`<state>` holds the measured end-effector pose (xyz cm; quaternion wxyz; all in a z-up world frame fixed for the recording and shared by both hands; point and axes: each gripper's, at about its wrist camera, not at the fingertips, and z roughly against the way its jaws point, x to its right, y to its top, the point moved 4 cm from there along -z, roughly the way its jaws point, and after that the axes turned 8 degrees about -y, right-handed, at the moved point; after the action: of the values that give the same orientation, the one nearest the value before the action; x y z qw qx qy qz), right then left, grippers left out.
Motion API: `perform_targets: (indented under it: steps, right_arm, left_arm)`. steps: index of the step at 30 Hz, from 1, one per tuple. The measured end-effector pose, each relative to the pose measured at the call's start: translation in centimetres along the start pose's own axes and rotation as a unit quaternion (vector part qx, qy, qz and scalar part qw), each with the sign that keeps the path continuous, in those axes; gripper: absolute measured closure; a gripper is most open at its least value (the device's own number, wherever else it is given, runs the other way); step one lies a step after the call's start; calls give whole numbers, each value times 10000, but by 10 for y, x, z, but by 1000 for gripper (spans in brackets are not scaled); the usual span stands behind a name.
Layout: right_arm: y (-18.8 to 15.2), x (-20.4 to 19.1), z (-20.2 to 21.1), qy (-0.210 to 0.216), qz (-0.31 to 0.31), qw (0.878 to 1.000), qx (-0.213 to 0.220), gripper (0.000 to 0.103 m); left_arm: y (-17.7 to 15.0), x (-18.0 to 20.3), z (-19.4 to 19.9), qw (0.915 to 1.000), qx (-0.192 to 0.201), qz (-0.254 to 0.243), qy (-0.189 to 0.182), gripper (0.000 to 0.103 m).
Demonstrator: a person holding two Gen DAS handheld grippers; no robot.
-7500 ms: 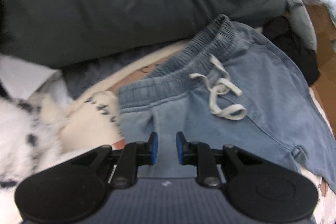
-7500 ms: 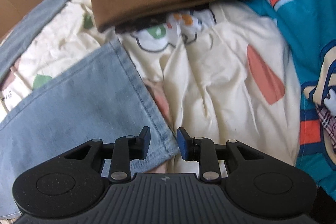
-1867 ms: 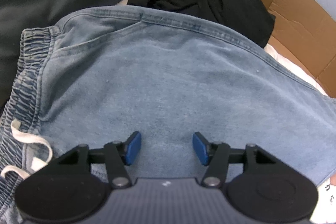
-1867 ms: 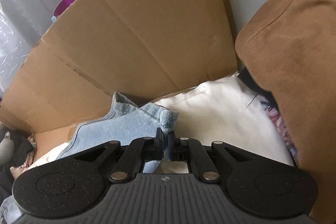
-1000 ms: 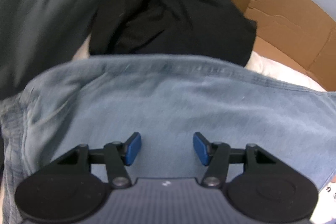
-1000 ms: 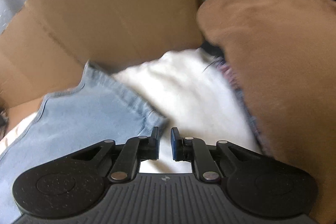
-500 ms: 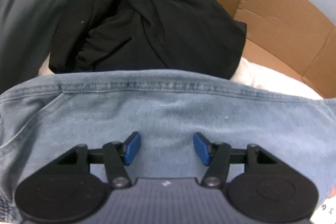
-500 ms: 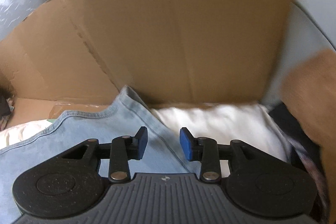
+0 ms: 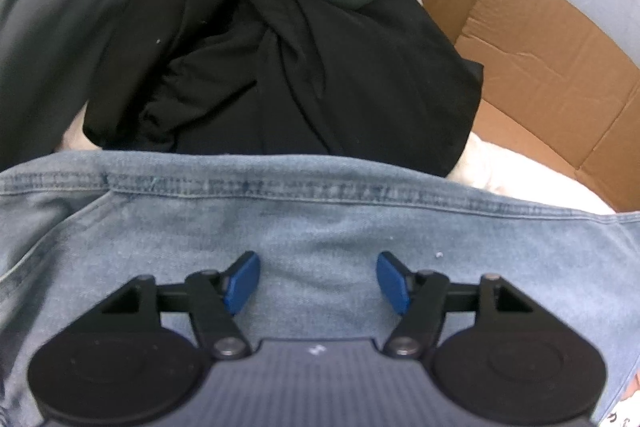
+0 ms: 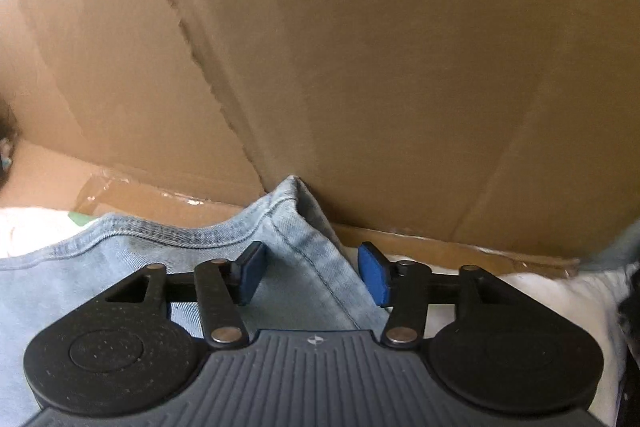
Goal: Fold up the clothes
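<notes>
While both just widened, right claw (image 10: 310, 273) straddles jeans (image 10: 304, 251) unpinched.

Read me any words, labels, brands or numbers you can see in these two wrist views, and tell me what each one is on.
No readable text in either view.
Left gripper: a small pale emblem on its body, a mark, not letters.
Right gripper: a small round emblem on its body, no letters.
Cream fabric at the bottom right corner of the left wrist view: dark printed marks, cut off and too small to read.
Denim shorts, black garment and cardboard: no print visible.
</notes>
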<state>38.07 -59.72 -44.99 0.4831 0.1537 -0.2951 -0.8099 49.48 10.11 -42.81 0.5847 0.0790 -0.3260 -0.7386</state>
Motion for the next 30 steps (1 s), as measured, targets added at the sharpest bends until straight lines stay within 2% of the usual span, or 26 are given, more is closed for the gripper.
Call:
perform_targets:
  steps: [4, 5, 7, 8, 9, 12, 15, 19, 24, 30]
  right_arm:
    - [1, -8, -4, -12, 204, 9998, 55, 42]
    - [1, -10, -5, -17, 256, 9996, 72, 46]
    - [2, -13, -3, -65, 384, 9991, 142, 62]
    - [3, -16, 0, -35, 469, 9987, 178, 76]
    - [3, -19, 3, -15, 558, 9982, 220, 83]
    - [2, -23, 21, -185, 859, 9943, 600, 86]
    - [4, -23, 43, -323, 1080, 9877, 1084, 87]
    - [7, -23, 53, -572, 1448, 9776, 1417, 86]
    - [14, -29, 48, -737, 1291, 9799, 1328, 75]
    - [12, -18, 74, -675, 1100, 9792, 1565, 65]
  left_arm:
    - [-1, 3, -1, 10000, 23, -47, 27, 34]
    - [-1, 4, -2, 10000, 19, -41, 36, 34]
    - [0, 5, -2, 10000, 8, 18, 42, 34]
    - [1, 5, -2, 10000, -1, 41, 44, 34]
    - [2, 6, -2, 10000, -10, 50, 46, 34]
    - [3, 8, 1, 10000, -26, 57, 59, 35]
    - [0, 7, 5, 9999, -12, 108, 68, 36]
    - [-4, 10, 7, 9999, -11, 65, 104, 36]
    - [-6, 16, 9, 9999, -4, 72, 110, 36]
    - [-10, 22, 14, 9999, 6, 20, 116, 37]
